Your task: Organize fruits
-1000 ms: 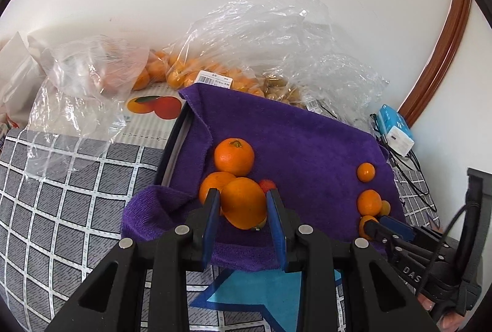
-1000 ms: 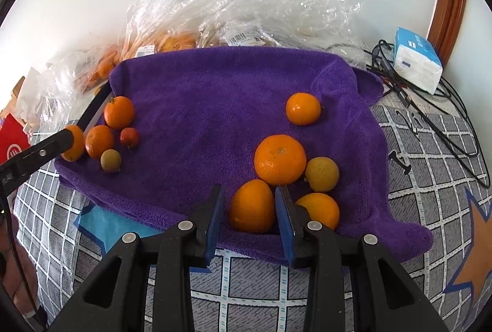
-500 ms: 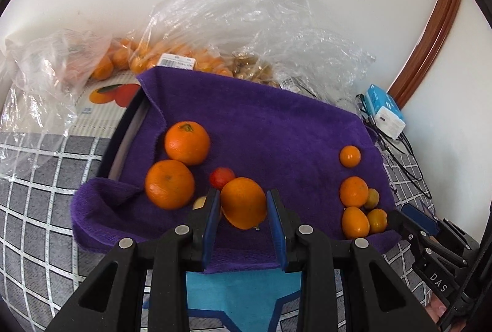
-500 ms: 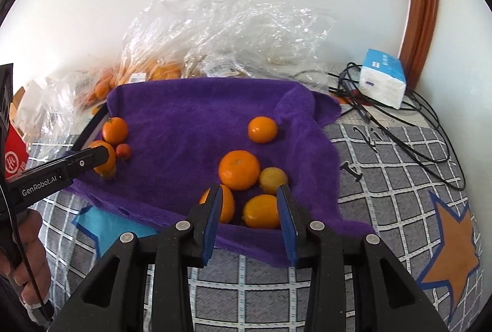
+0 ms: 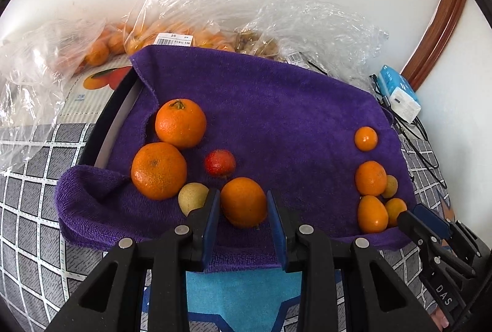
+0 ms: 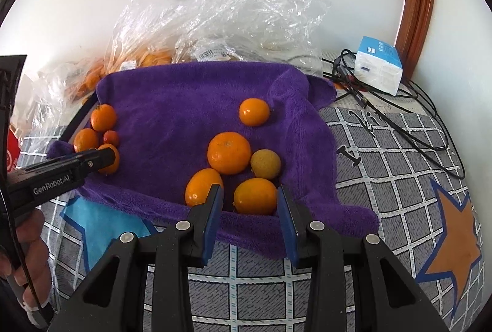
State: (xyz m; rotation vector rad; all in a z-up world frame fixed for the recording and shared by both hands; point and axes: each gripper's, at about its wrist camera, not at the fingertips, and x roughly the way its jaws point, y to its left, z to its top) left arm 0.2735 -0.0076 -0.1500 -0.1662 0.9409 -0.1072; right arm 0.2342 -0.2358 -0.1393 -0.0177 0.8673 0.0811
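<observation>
Straddling an orange [image 5: 243, 202] at the towel's [image 5: 276, 104] near edge, the left gripper [image 5: 243, 216] stands spread, pads apart from it; the right gripper [image 6: 249, 209], likewise spread, flanks a tangerine [image 6: 255, 199] there.

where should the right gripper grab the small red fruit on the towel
Grip the small red fruit across its round middle, coming from above. An orange sits close behind on its left, a yellowish fruit and the orange between the left gripper fingers lie in front, so a level approach is crowded. The purple towel is bare on its right side.
</observation>
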